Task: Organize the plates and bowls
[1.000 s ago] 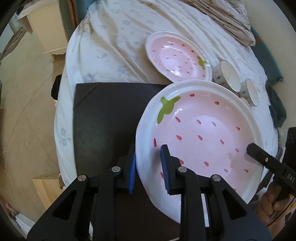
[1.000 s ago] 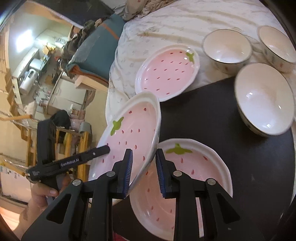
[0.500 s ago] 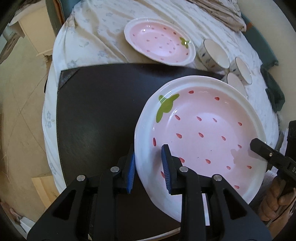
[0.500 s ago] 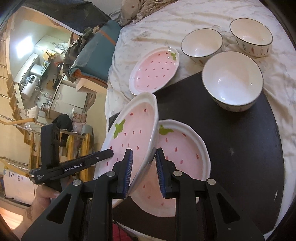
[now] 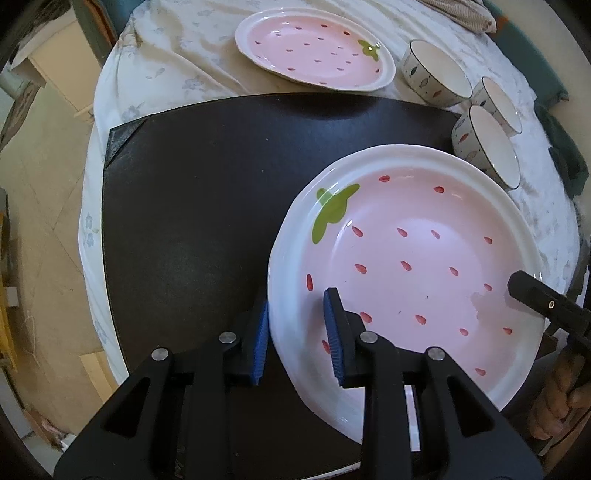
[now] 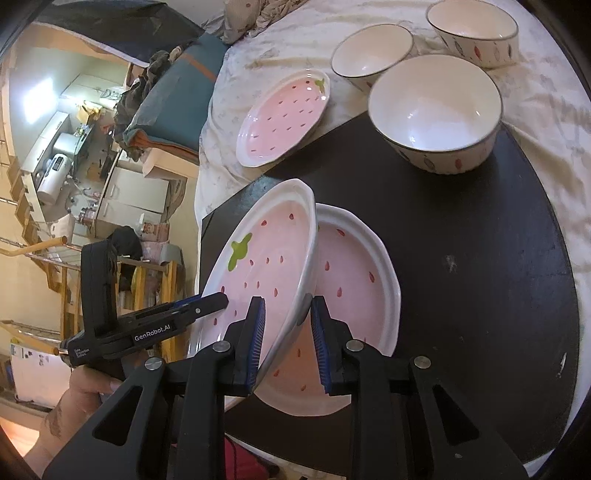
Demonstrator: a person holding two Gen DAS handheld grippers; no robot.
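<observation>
We see a mat (image 6: 461,258) spread over the cloth-covered counter (image 6: 546,122). On the mat lies one strawberry plate (image 6: 354,280), and a second plate (image 6: 273,258) is tilted above its left side. One bowl (image 6: 436,110) sits on the mat's far edge; two more bowls (image 6: 369,55) (image 6: 476,26) stand behind it on the cloth. A third plate (image 6: 284,118) lies left of the bowls, beyond the mat.

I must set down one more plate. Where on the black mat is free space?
Free: the black mat left of the held strawberry plate, up to its far edge. Crowded: the far right corner, with three bowls and a second strawberry plate.
</observation>
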